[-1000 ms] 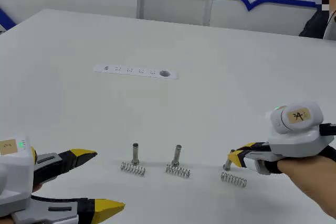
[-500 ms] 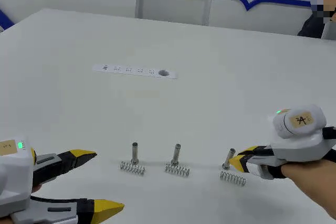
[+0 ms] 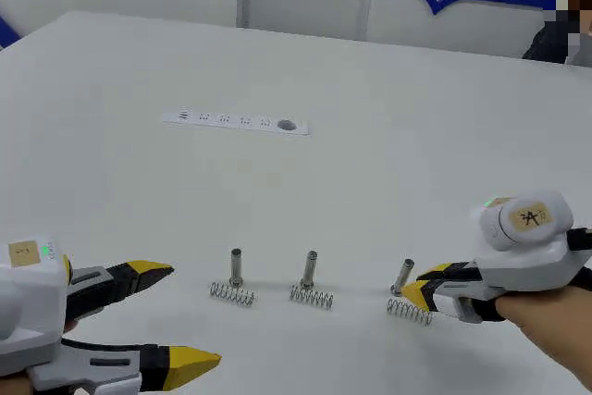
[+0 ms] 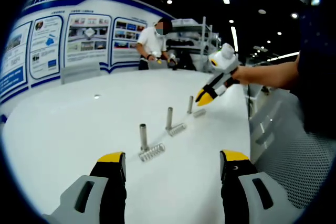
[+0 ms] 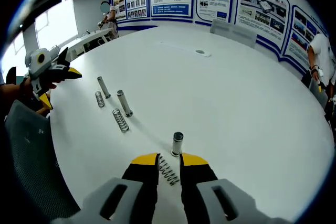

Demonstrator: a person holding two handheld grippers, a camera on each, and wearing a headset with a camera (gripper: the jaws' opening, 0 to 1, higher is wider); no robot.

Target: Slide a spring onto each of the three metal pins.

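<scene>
Three metal pins stand upright in a row on the white table: left pin (image 3: pixel 236 265), middle pin (image 3: pixel 310 268), right pin (image 3: pixel 403 277). A loose spring lies in front of each: left spring (image 3: pixel 231 294), middle spring (image 3: pixel 312 298), right spring (image 3: pixel 409 311). My right gripper (image 3: pixel 413 293) hovers at the right spring, just in front of the right pin (image 5: pixel 177 144). Its jaws are a narrow gap apart, and the spring (image 5: pixel 168 171) lies between them. My left gripper (image 3: pixel 180 314) is wide open at the near left with nothing in it, aimed along the row (image 4: pixel 170 163).
A white power strip (image 3: pixel 236 122) lies mid-table, well behind the pins. A grey chair (image 3: pixel 305 6) stands at the far edge. A person (image 4: pixel 152 43) works at another bench. The near table edge runs close under both grippers.
My right gripper has drawn back and down from the right pin to the spring in front of it, so the pin now shows. The left gripper has barely moved.
</scene>
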